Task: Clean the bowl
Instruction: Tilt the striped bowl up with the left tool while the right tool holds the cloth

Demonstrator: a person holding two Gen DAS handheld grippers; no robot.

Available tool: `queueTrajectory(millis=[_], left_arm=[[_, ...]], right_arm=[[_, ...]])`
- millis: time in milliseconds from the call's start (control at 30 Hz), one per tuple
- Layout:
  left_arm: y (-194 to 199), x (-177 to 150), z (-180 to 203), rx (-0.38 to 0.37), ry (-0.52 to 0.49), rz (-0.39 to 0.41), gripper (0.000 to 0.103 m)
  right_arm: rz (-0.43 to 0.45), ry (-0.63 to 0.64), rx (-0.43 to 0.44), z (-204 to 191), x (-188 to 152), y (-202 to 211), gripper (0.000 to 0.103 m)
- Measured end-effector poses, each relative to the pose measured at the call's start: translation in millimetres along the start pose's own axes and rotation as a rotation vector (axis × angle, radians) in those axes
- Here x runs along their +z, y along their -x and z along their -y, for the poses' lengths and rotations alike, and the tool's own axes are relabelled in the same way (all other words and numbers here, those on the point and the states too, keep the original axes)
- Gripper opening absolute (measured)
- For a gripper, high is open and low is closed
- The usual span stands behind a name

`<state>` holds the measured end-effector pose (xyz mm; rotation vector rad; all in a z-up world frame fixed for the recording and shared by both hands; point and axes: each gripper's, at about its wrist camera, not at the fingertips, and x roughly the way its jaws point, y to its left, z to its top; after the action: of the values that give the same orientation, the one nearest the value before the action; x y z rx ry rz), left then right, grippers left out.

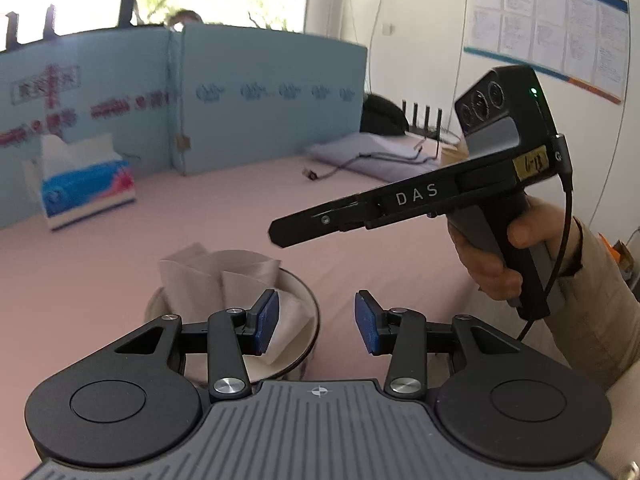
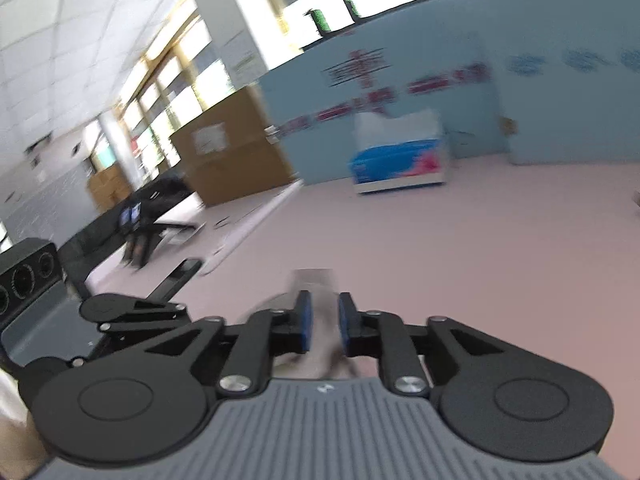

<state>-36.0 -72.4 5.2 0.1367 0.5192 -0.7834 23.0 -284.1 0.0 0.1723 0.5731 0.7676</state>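
One bowl (image 1: 308,312) sits left of the parted left gripper (image 1: 316,322).

Tissue (image 1: 224,280) lies in the bowl (image 1: 308,300) — tissue box (image 1: 86,184) behind, leftward.

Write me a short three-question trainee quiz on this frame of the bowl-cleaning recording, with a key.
1. True or false: a crumpled tissue lies in the bowl.
2. What stands by the blue partition? A) tissue box B) kettle C) pan
3. Is anything held between the left gripper pads?

Key:
1. True.
2. A, the tissue box.
3. No; its jaws stand open, with one pad over the bowl.
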Motion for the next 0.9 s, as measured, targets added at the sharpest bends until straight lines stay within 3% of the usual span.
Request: queueTrajectory(millis=[133, 233, 433, 600, 767, 900], left_arm=[[22.7, -5.6, -19.2, 0.071, 0.047, 0.038, 0.051], [34.9, -10.4, -33.8, 0.094, 0.081, 0.063, 0.052], [39.5, -18.2, -48.4, 0.034, 0.104, 0.103, 0.053], [43.4, -27.7, -60.4, 0.007, 0.133, 0.128, 0.054], [50.9, -34.8, -73.4, -0.005, 0.153, 0.146, 0.055], [53.1, -37.1, -77.5, -0.005, 0.164, 0.149, 0.056]], right_arm=[[-0.095, 0.075, -0.059, -19.2, 1.7, -26.8, 0.036], [-0.159, 0.177, -0.182, -37.5, 1.0, -43.3, 0.04], [-0.281, 0.279, -0.305, -54.4, -4.0, -72.0, 0.048], [-0.361, 0.281, -0.311, -52.8, -4.2, -95.5, 0.052], [-0.365, 0.26, -0.272, -49.8, -2.8, -101.9, 0.052], [-0.352, 0.267, -0.246, -51.3, -4.7, -98.8, 0.04]])
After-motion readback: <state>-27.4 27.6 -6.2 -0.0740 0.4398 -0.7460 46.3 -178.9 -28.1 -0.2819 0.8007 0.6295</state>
